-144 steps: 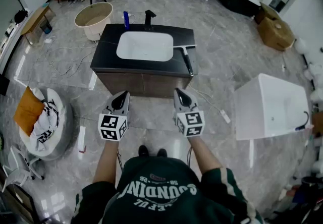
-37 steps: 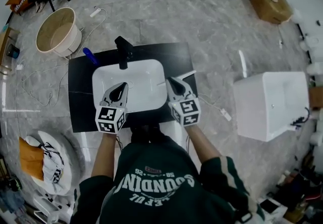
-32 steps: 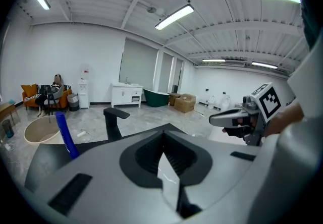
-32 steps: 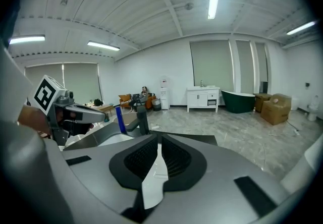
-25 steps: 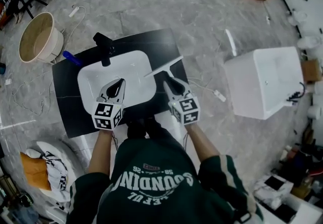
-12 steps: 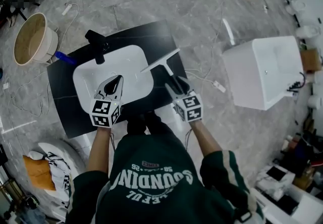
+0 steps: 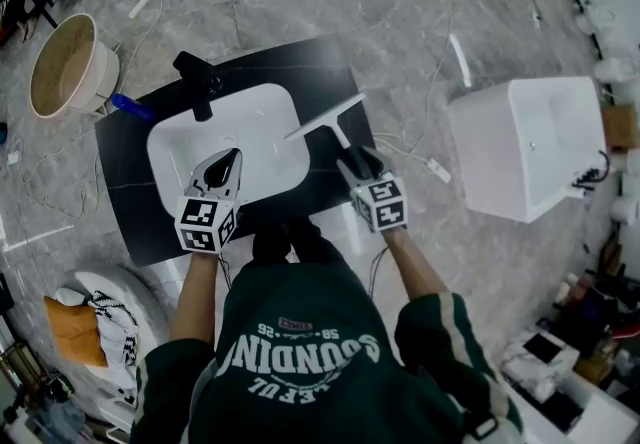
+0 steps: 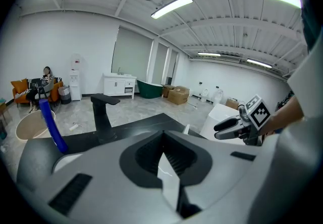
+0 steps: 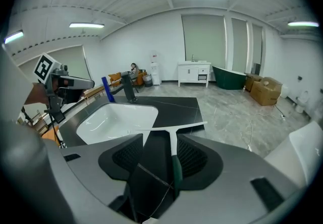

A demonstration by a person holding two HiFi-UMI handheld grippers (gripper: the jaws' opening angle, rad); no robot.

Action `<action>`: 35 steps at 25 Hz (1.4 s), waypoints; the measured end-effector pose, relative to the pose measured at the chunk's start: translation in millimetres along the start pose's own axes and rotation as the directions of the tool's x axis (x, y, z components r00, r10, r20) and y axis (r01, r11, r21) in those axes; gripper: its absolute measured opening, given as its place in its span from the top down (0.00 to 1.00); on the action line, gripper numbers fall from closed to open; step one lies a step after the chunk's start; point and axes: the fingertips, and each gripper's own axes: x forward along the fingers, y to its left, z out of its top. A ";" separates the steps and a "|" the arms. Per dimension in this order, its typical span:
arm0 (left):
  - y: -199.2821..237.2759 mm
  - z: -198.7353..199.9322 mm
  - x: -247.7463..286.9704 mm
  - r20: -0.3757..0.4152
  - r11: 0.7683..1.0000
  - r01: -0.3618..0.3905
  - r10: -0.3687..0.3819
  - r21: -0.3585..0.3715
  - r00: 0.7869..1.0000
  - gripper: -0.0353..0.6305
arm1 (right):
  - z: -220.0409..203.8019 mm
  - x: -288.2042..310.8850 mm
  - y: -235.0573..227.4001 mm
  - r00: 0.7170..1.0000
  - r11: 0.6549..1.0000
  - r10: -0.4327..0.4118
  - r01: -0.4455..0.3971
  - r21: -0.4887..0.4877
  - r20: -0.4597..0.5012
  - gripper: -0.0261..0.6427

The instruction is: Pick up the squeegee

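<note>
- Since the frame half a second back, the right gripper [image 7: 353, 164] has dropped lower over the counter, and its jaws, narrow then, are now spreading wide
- In the right gripper view, the right gripper [image 9: 156, 160] has the squeegee [image 9: 173, 143] handle between its jaws; the pads stand clear on both sides, so nothing is clasped yet
- That wide stance looks deliberate to me: straddle the handle first, then close on it
- In the head view the left gripper [image 7: 228, 161] hangs over the white basin [image 7: 280, 104], left of centre; its own view shows the left gripper [image 8: 164, 160] with jaws pinched together on nothing, parked out of the way, I'd judge
- The squeegee [image 7: 336, 133] lies flat on the black countertop [image 7: 130, 217], at centre frame, just right of the basin
- Its long axis is the handle, running from the right gripper at lower right up towards upper left, where it meets the blade
- The blade lies crosswise, slanting from lower left to upper right, its left end reaching the basin's edge
- Seen from the right gripper, the dark grip end points back at the camera and the blade faces away
</note>
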 end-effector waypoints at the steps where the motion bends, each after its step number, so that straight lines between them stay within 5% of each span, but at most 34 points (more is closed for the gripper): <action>1: 1.4 -0.6 -0.7 -0.001 1.000 -0.004 0.004 -0.002 1.000 0.94 | -2.0 3.7 -2.4 1.000 1.000 0.001 -0.001 -0.004 -0.008 0.68; 18: 25.2 -11.7 -27.7 -0.006 0.993 -0.103 0.103 -0.052 0.995 0.94 | -34.9 72.8 -38.5 0.976 0.999 0.012 -0.018 -0.028 -0.216 0.68; 35: 53.0 -32.8 -64.2 -0.021 0.973 -0.201 0.200 -0.113 0.980 0.94 | -42.0 115.5 -46.6 0.916 0.995 0.012 -0.049 -0.083 -0.400 0.74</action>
